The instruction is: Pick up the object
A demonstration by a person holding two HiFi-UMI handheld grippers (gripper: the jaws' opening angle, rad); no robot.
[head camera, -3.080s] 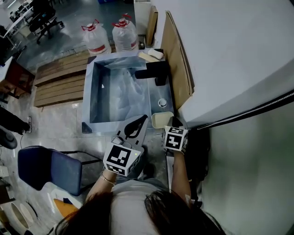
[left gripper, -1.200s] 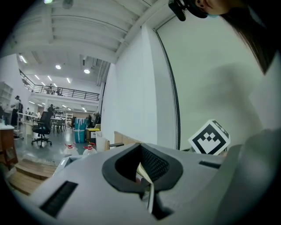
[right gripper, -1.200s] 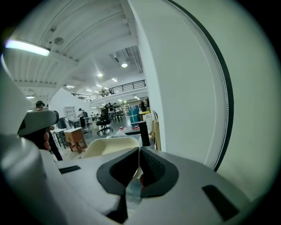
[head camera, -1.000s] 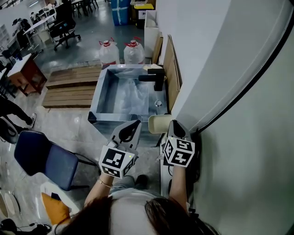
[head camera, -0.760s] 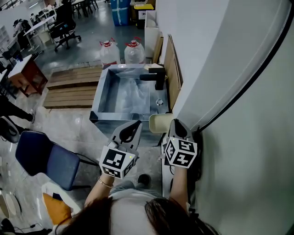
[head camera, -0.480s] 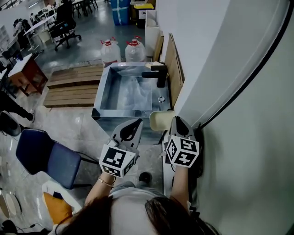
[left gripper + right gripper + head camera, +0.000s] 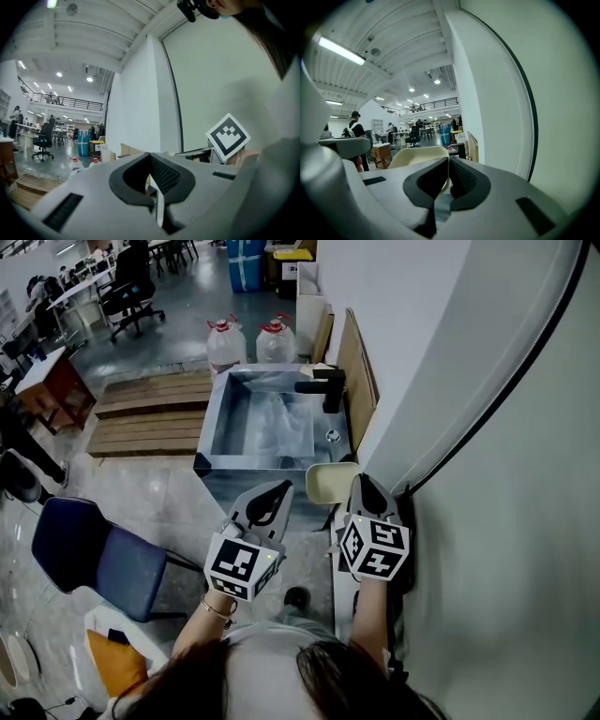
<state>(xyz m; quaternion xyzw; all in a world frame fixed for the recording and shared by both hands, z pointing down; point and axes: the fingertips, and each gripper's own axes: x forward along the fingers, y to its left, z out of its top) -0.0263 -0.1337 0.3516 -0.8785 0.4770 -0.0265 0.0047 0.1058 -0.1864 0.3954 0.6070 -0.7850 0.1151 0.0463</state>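
A cream-coloured shallow dish [image 7: 330,482] sits at the near right corner of the sink unit, and its rounded rim [image 7: 417,155] rises just beyond my right jaws in the right gripper view. My right gripper [image 7: 361,482] is held close to the dish's right side, jaws shut [image 7: 448,159] with nothing between them. Left of the dish, my left gripper [image 7: 280,487] hangs over the sink's front edge, its jaws also shut and empty [image 7: 150,154]. I cannot tell whether either gripper touches the dish.
A grey metal sink [image 7: 212,420] with a black tap [image 7: 325,390] lies ahead. Two water jugs [image 7: 225,341] and wooden pallets [image 7: 150,413] stand beyond it. A blue chair [image 7: 89,554] is at the left. A white wall [image 7: 469,427] and a leaning board [image 7: 354,381] close the right side.
Both grippers stay shut, side by side at the sink's near edge. Over the last second the sink and dish have drifted slightly right and down in the head view.
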